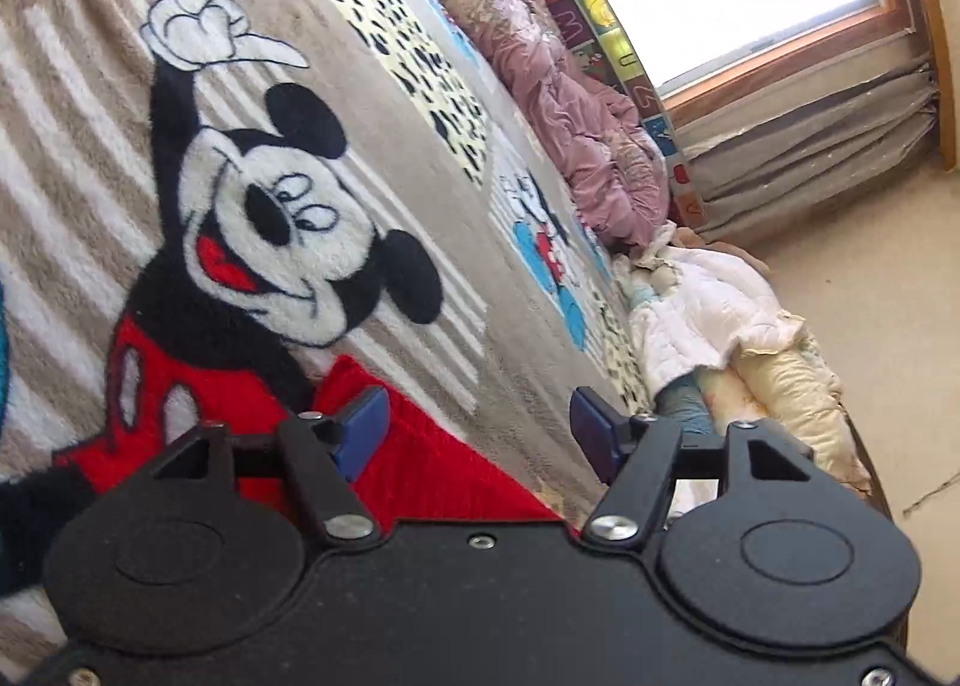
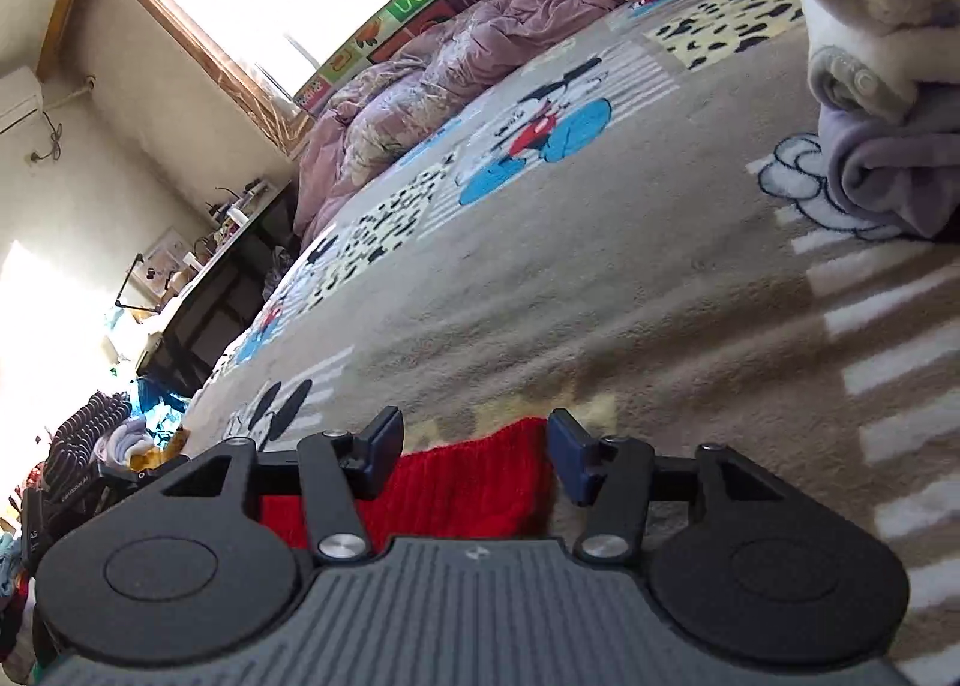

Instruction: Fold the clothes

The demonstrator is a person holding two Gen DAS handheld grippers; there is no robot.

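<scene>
Alphabet mat point(image 1: 606, 20) behind bed reads "U", "Z"

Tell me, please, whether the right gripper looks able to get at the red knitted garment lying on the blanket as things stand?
Probably yes. The right gripper stands open just above the red knitted garment, whose edge lies flat on the blanket between the fingers, with nothing in the way. The folded lilac clothes sit well off to the side.
</scene>
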